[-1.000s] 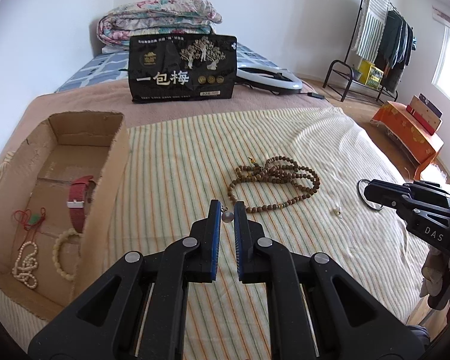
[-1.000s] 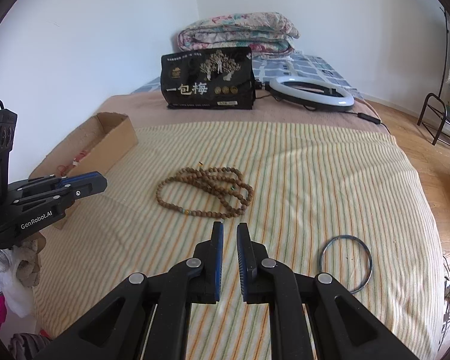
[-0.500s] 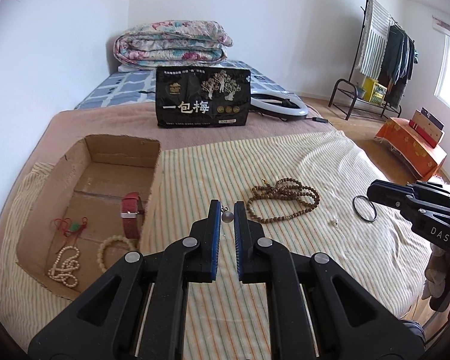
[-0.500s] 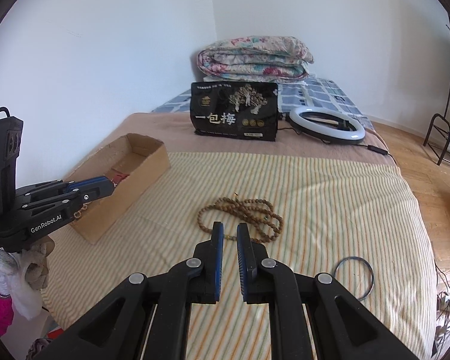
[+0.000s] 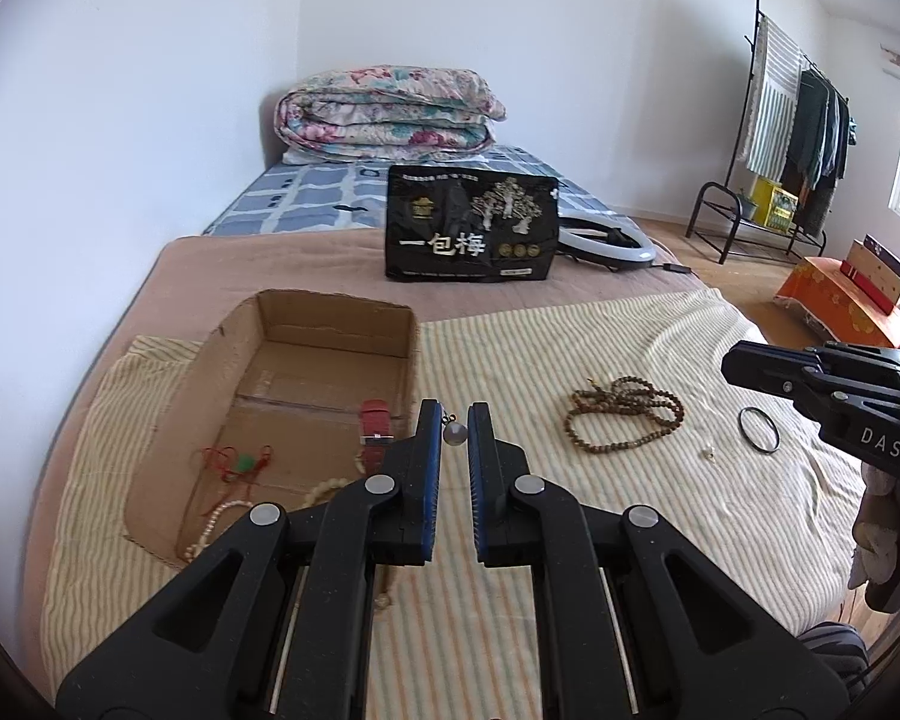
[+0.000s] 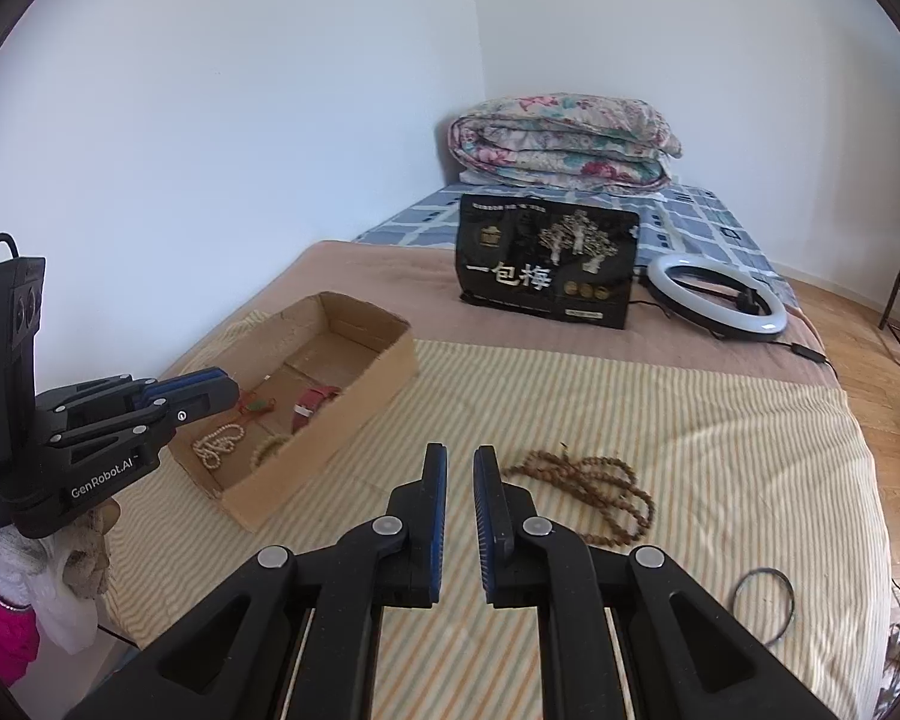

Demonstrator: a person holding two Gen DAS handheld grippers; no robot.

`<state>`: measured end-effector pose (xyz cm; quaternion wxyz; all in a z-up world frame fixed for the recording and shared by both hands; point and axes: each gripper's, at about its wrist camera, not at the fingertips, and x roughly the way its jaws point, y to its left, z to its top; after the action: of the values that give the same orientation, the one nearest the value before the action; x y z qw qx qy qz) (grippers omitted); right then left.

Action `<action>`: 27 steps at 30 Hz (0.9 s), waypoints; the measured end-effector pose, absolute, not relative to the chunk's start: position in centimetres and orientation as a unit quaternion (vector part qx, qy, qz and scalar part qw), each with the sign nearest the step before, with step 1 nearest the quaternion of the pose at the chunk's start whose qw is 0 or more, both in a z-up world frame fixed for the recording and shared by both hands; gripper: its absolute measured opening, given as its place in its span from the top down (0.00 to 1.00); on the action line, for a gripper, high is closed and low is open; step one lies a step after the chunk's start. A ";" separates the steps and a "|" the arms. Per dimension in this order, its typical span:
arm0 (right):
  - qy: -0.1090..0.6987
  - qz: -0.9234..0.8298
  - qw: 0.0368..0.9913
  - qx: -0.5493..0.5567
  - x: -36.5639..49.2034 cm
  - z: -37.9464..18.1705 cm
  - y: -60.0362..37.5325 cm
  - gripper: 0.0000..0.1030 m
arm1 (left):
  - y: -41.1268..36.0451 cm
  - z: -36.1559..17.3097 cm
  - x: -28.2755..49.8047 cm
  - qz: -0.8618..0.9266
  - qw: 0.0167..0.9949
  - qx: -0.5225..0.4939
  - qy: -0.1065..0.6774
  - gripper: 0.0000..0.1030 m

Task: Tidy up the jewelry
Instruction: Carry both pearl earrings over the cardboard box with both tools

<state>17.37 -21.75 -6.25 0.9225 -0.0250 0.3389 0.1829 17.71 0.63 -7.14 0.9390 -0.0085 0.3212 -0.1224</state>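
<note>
My left gripper [image 5: 455, 414] is shut on a small grey bead pendant [image 5: 455, 433], held in the air near the right wall of the cardboard box [image 5: 330, 312]. The box holds a red watch [image 5: 375, 426], a red cord with a green bead [image 5: 243, 462] and pale bead strings [image 5: 216, 519]. A brown bead necklace [image 5: 624, 420] and a black bangle [image 5: 759, 429] lie on the striped cloth. My right gripper [image 6: 460, 459] is shut with nothing in it, above the cloth left of the brown necklace [image 6: 588, 486].
A black printed bag [image 5: 471, 231] and a ring light [image 6: 720, 294] stand behind on the brown blanket, a folded quilt [image 5: 384, 114] farther back. A tiny pale item [image 5: 707, 452] lies by the bangle. A clothes rack [image 5: 792, 138] stands at the right.
Both grippers have risen and drawn back from the bed, so more of the room shows. The box now sits nearer the middle of the left view. The pendant stays between the left fingers.
</note>
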 end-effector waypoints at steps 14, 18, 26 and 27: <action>0.341 0.222 0.913 -0.032 20.5 -6.5 -14.5 0.93 | 7.3 -8.0 18.7 -0.077 0.941 -0.026 0.327 0.93; 0.346 0.232 0.908 -0.034 21.4 -7.0 -12.7 0.93 | 8.4 -8.4 19.1 -0.069 0.941 -0.028 0.329 0.93; 0.350 0.252 0.901 -0.040 23.0 -7.7 -9.5 0.93 | 9.7 -9.3 19.6 -0.064 0.939 -0.034 0.335 0.93; 0.352 0.254 0.900 -0.040 23.2 -7.9 -9.1 0.93 | 9.9 -9.5 19.7 -0.063 0.939 -0.035 0.336 0.93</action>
<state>23.19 -9.06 -7.88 0.9002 -0.0398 0.3516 0.2538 19.67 9.87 -9.47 0.9391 -0.0349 0.3361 -0.0626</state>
